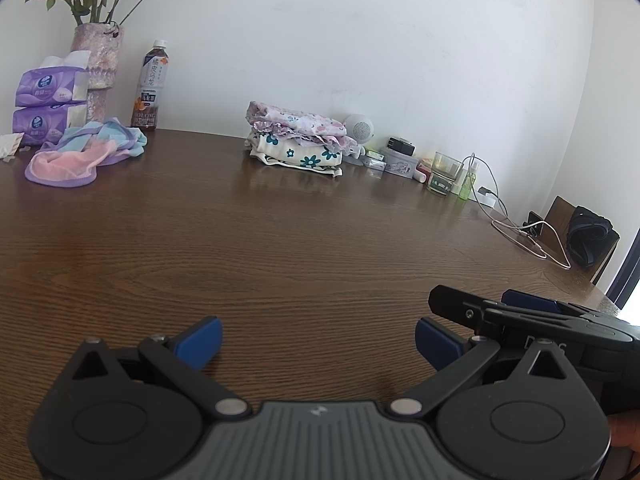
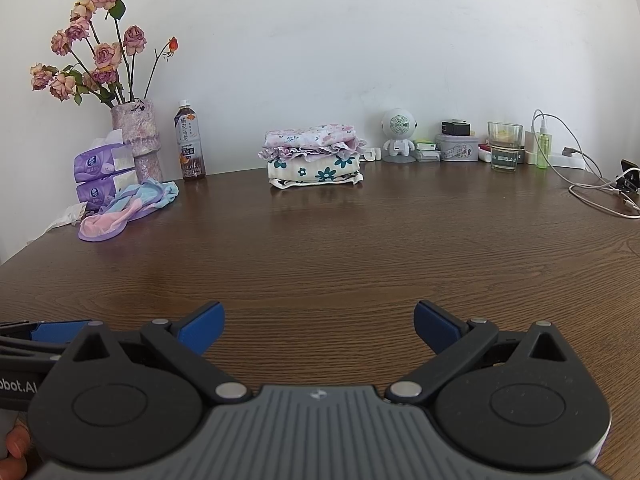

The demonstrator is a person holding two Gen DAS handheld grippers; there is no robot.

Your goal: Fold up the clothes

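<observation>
A crumpled pink, lilac and light-blue garment (image 1: 86, 150) (image 2: 128, 208) lies unfolded at the table's far left. A stack of folded floral clothes (image 1: 298, 140) (image 2: 314, 156) sits at the back middle against the wall. My left gripper (image 1: 318, 340) hovers low over the bare wood near the front, open, with nothing between its blue pads. My right gripper (image 2: 318, 326) is likewise open and holds nothing. The right gripper's body shows at the right of the left wrist view, close beside the left one. Both grippers are far from either pile of clothes.
The brown wooden table (image 2: 340, 248) runs to a white wall. At the back left stand a vase of dried roses (image 2: 138, 136), tissue packs (image 2: 102, 176) and a tea bottle (image 2: 190, 148). At the back right are a small speaker figure (image 2: 398, 136), a glass (image 2: 504, 146), tins and charging cables (image 2: 592, 188).
</observation>
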